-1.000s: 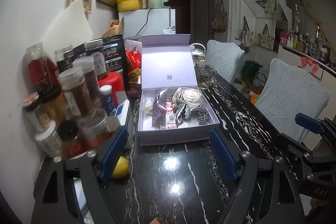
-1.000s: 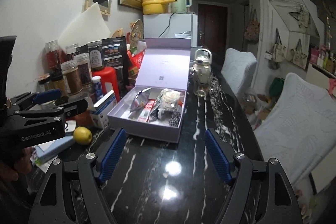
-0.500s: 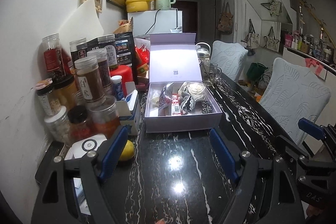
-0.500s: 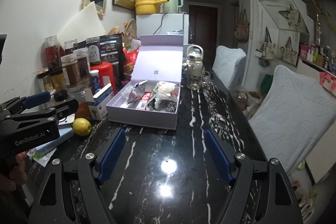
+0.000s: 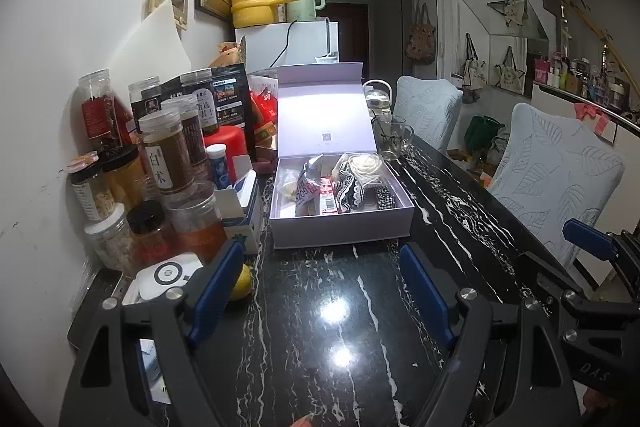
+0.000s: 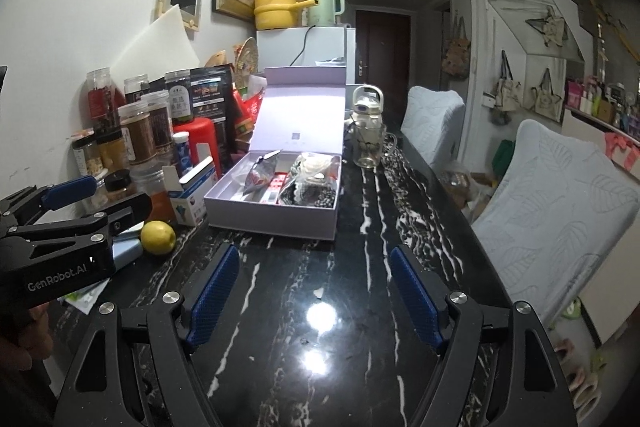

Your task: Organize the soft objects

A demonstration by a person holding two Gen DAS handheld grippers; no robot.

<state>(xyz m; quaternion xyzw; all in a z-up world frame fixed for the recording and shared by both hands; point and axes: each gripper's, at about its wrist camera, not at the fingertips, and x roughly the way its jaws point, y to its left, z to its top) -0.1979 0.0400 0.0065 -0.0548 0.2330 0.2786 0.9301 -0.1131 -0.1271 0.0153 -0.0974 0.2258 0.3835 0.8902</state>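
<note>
An open lilac box (image 5: pixel 340 227) (image 6: pixel 272 217) stands on the black marble table, lid up. It holds snack packets (image 5: pixel 308 183), a cream flower-shaped soft piece (image 5: pixel 362 165) (image 6: pixel 316 167) and black-and-white checked fabric pieces (image 5: pixel 384 197) (image 6: pixel 324 199). My left gripper (image 5: pixel 324 283) is open and empty over the table, short of the box. My right gripper (image 6: pixel 314 287) is open and empty, also short of the box. Each gripper shows at the edge of the other's view.
Several jars (image 5: pixel 168 155), a red canister (image 5: pixel 228 143), a small carton (image 5: pixel 244 211) and a lemon (image 6: pixel 158 237) crowd the left side by the wall. A glass mug (image 6: pixel 368 147) and jug stand behind the box. Two padded chairs (image 5: pixel 556 179) line the right edge.
Both grippers have drawn back from the box and slightly up; the box looks smaller and more of the table shows in front. Both stay open.
</note>
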